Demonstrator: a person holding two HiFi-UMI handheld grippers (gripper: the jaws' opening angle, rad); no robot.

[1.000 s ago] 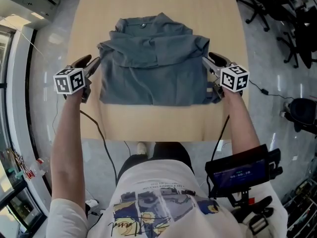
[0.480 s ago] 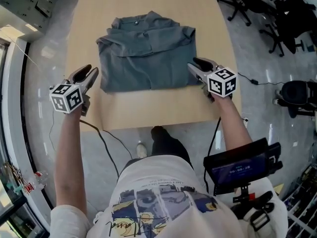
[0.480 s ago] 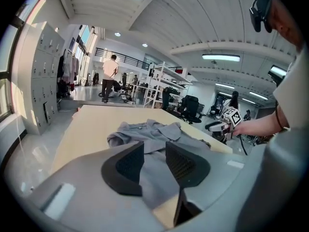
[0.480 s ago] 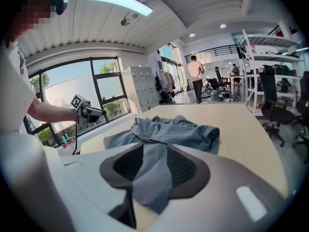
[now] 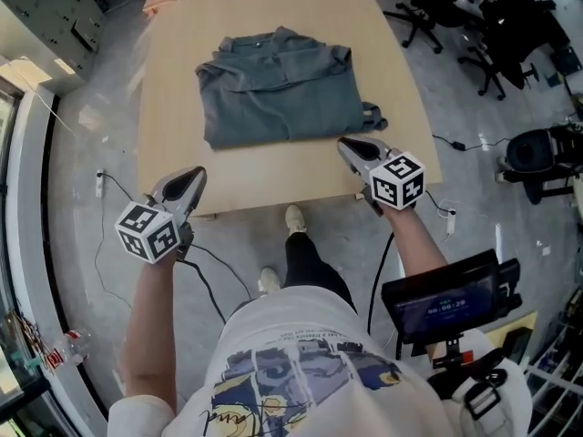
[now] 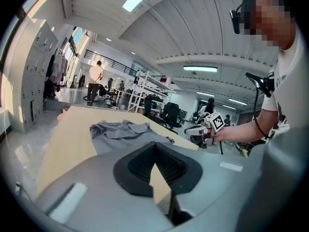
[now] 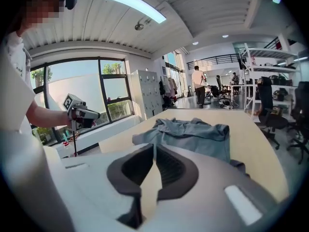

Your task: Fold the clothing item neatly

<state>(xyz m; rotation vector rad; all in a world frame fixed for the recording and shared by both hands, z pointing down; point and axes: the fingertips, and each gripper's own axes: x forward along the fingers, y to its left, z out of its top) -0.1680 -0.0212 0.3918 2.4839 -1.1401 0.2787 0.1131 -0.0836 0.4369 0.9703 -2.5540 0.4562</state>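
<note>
I'm holding both claws clear of the cloth right now. The left claw (image 5: 193, 178) is sitting pinched together, tips touching, nothing between them, and its jaws have just been closing. Same story on the right claw (image 5: 351, 146): it's just been closing and it's empty, with the tips meeting. Both are hovering over the near edge of the surface (image 5: 168, 89). The folded grey clothing item (image 5: 282, 89) is lying flat ahead of them, touching neither claw — ahead and to the right of the left claw, ahead and to the left of the right one. A small dark scrap of fabric (image 5: 373, 115) is poking out at the bundle's corner, just ahead of the right claw.
</note>
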